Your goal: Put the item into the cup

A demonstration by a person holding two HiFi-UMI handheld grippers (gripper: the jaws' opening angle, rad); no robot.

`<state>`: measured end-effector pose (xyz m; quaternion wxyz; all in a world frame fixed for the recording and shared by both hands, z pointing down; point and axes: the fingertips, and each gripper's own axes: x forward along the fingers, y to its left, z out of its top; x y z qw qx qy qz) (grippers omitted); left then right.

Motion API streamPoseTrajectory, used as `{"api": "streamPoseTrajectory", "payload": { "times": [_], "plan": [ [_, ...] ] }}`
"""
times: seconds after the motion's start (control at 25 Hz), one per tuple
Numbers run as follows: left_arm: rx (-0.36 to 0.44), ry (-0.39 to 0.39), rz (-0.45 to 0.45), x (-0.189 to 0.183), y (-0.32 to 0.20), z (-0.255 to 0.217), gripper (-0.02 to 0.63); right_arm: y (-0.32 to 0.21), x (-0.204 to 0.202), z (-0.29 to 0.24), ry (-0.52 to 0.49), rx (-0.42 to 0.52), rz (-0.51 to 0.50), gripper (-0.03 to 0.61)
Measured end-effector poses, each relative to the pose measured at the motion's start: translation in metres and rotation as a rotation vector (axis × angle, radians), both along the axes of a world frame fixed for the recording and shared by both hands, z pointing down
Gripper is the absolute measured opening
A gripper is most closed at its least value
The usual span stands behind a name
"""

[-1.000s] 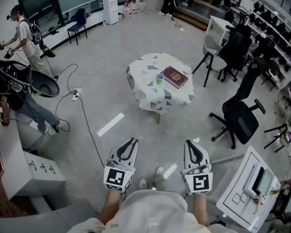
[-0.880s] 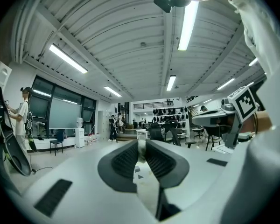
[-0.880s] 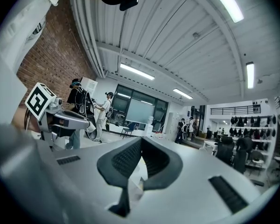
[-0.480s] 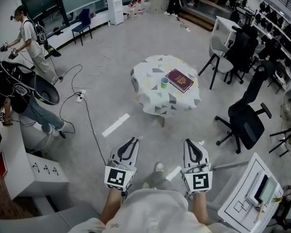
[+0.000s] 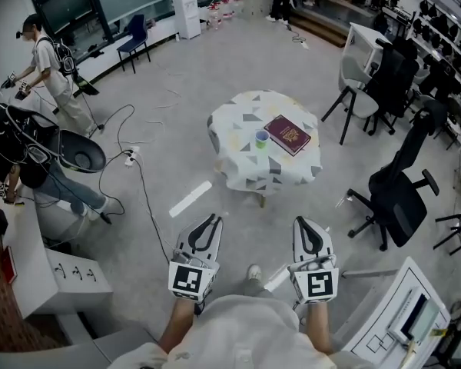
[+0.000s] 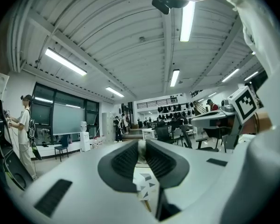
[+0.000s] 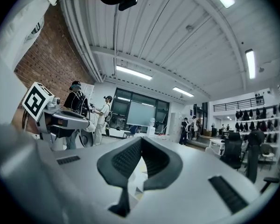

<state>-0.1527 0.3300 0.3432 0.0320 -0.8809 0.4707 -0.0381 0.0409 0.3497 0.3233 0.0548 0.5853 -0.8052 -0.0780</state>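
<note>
A small green cup [image 5: 262, 138] stands on a round table with a patterned cloth [image 5: 238, 160], beside a dark red book [image 5: 290, 134]. Both grippers are held level in front of the person's body, well short of the table. My left gripper [image 5: 210, 218] is shut on a small pale item [image 6: 140, 147] pinched between its tips [image 6: 141, 143]. My right gripper [image 5: 306, 221] is shut with nothing in it, its tips touching [image 7: 141, 140]. The patterned cloth [image 6: 144, 185] shows through the gap below the left gripper's jaws.
Black office chairs [image 5: 396, 191] and a grey chair [image 5: 353, 91] stand right of the table. Cables [image 5: 138, 175] and a white tape strip [image 5: 190, 197] lie on the floor to the left. People stand at far left [image 5: 50, 75]. A white desk [image 5: 399, 321] is at lower right.
In the head view the table, cup and book have slid a little lower and to the right as the person advances. Both grippers keep the same pose and closure.
</note>
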Motion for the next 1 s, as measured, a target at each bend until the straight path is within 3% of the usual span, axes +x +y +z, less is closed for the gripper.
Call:
{"api": "streamPoseTrajectory", "payload": {
  "times": [0.28, 0.68, 1.0],
  "plan": [
    [-0.002, -0.011, -0.035, 0.017, -0.034, -0.002, 0.059, -0.040, 0.009, -0.001, -0.067, -0.010, -0.060, 0.008],
    [0.002, -0.018, -0.121, 0.031, -0.067, -0.007, 0.058, -0.091, 0.016, -0.003, -0.084, -0.005, -0.164, 0.008],
    [-0.009, -0.025, -0.147, 0.052, -0.085, 0.000, 0.058, -0.116, 0.036, 0.006, -0.095, -0.015, -0.191, 0.008]
  ]
}}
